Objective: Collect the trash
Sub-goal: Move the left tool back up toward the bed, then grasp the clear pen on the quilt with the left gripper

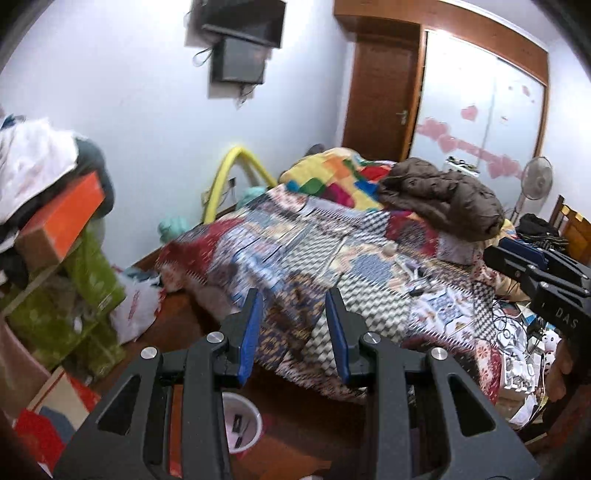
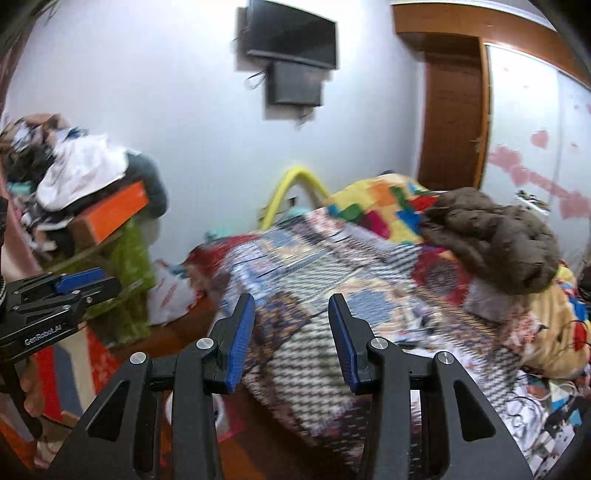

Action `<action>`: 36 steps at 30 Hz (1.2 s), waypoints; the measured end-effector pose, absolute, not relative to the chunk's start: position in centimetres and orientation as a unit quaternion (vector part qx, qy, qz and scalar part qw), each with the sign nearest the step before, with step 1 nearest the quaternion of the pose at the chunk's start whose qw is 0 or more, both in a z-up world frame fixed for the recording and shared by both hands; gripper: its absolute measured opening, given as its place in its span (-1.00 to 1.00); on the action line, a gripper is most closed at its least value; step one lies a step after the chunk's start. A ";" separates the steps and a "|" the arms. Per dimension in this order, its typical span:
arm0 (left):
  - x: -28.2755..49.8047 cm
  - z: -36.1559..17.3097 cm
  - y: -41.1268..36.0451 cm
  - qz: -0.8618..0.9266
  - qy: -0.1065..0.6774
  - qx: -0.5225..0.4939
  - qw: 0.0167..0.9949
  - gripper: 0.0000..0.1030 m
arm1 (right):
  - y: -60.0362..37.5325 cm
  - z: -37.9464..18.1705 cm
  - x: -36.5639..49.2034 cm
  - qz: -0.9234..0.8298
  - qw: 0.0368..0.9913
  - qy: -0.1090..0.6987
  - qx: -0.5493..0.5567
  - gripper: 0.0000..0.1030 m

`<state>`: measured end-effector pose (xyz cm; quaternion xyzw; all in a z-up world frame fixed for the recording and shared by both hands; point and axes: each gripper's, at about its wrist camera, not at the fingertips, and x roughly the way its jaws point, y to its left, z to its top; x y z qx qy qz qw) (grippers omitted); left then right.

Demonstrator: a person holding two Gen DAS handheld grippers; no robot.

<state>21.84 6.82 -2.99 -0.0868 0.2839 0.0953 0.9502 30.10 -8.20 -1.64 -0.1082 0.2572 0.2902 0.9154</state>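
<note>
A cluttered bedroom is filling both wrist views, with a bed [image 1: 332, 251] under a busy patchwork quilt taking up the middle and a brown puffy jacket [image 1: 443, 199] lying bunched on it toward 2 o'clock. On the pale wall at 12 o'clock a dark television [image 1: 245, 22] is hanging above a smaller dark screen [image 1: 240, 62], and a wooden door [image 1: 380, 103] is standing at 1 o'clock beside a frosted wardrobe panel dotted with pink hearts. A standing fan [image 1: 535, 181] is showing at 3 o'clock in the left wrist view. At 9 o'clock a heap of clothes is sitting on an orange box [image 1: 62, 218] atop green cartons, and a white plastic bag [image 1: 136, 306] is slumping on the floor just below them. The left claw [image 1: 295, 332] is hovering over the near corner of the bed, its blue-padded fingers [image 1: 251, 332] standing wide apart and gripping nothing. The right claw [image 2: 291, 339] is likewise spread wide and empty over the same quilt corner — in the left wrist view its black body is reaching in at 3 o'clock, over a litter of cables and paper scraps [image 1: 517, 343] at the bed's right edge. On the floor at 6 o'clock, partly hidden behind the left claw's frame, a white bin with a pink rim [image 1: 242, 421] is standing — a few small dark scraps are lying inside it. Motion blur is smearing the quilt pattern in both views.
</note>
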 end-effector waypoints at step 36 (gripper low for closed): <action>54.9 -21.6 -9.2 -0.106 0.459 -0.029 0.882 0.05 | -25.4 -16.4 51.0 0.091 0.898 0.429 -0.017 0.07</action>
